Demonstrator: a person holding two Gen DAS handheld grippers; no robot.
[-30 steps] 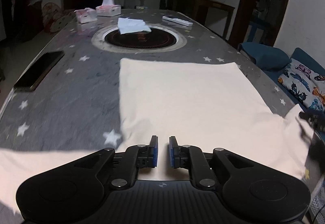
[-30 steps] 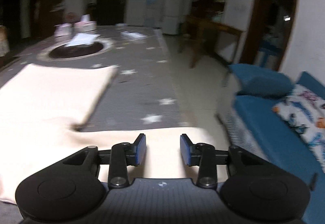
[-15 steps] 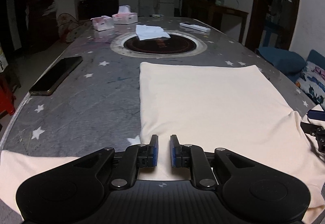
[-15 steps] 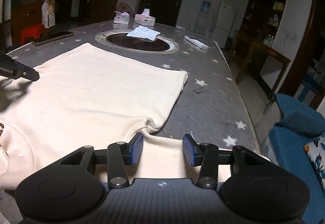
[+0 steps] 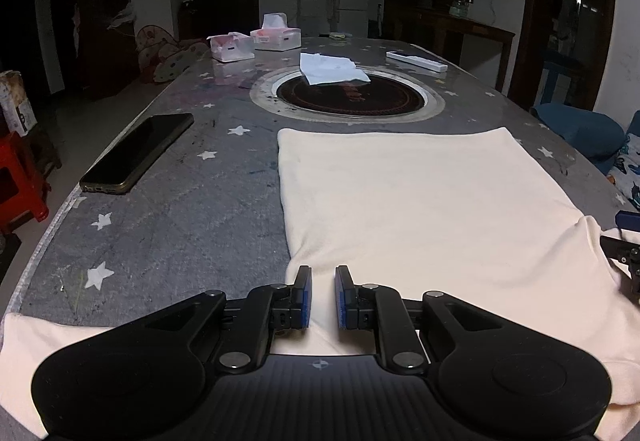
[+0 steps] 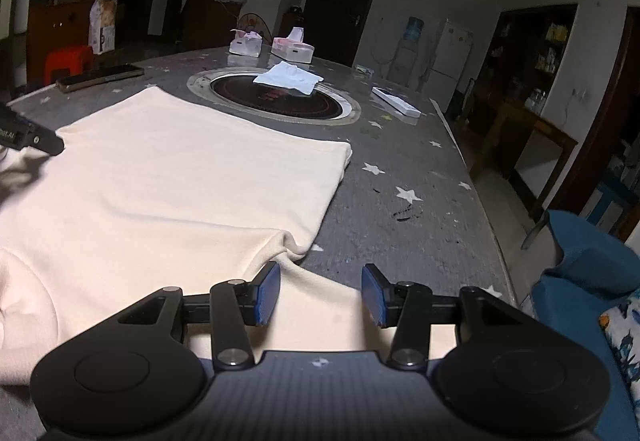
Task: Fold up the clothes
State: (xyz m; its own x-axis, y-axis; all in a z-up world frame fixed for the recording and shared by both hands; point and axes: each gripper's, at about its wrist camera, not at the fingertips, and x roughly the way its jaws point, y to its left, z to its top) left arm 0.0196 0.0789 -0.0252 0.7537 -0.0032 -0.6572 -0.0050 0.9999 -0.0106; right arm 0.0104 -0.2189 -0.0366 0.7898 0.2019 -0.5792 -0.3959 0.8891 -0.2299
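Observation:
A cream T-shirt (image 5: 420, 201) lies flat on the grey star-patterned table (image 5: 192, 209), its hem toward the round hob. It also shows in the right wrist view (image 6: 168, 177). My left gripper (image 5: 323, 297) hovers over the shirt's left armpit, jaws a narrow gap apart, nothing between them. The left sleeve (image 5: 48, 337) spreads out at the lower left. My right gripper (image 6: 320, 293) is open wide over the right sleeve (image 6: 320, 313), holding nothing. Each gripper's tip shows at the edge of the other's view.
A black phone (image 5: 140, 153) lies at the table's left edge. A round inset hob (image 5: 348, 97) with a white tissue (image 5: 332, 69) sits beyond the shirt. Two tissue boxes (image 5: 276, 35) and a white remote (image 5: 416, 61) lie farther back. A blue sofa (image 6: 592, 305) is on the right.
Both grippers shifted over the shirt's shoulder end; the right one swung left to face the table. The left jaws stay nearly closed, the right stays open.

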